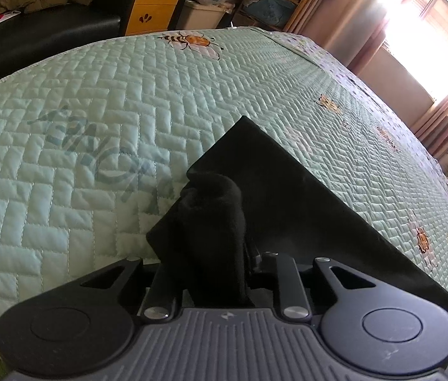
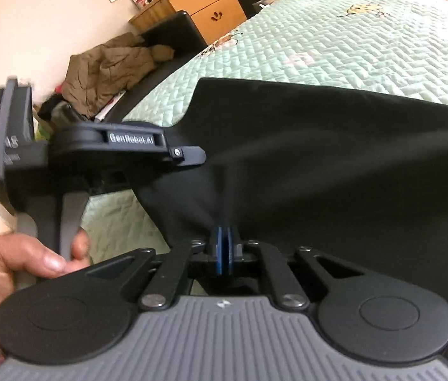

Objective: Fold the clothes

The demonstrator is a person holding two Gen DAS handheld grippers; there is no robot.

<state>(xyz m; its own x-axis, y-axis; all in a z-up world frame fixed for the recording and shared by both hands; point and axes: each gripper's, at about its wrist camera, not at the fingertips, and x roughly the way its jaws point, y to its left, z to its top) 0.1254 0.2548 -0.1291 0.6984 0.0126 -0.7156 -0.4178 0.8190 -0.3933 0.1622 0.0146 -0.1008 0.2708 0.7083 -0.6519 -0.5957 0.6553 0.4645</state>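
Left gripper [image 1: 214, 222] pinching bunched black garment [image 1: 274, 184]; right gripper [image 2: 224, 238] clamped on its hem near bed [image 1: 81, 111] edge; advise lifting both evenly, keeping cloth taut

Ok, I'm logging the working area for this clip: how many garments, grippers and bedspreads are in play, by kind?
Black garment: 1
Grippers: 2, left gripper and right gripper, both clamped on the garment
Green quilted bedspread: 1
Total: 4
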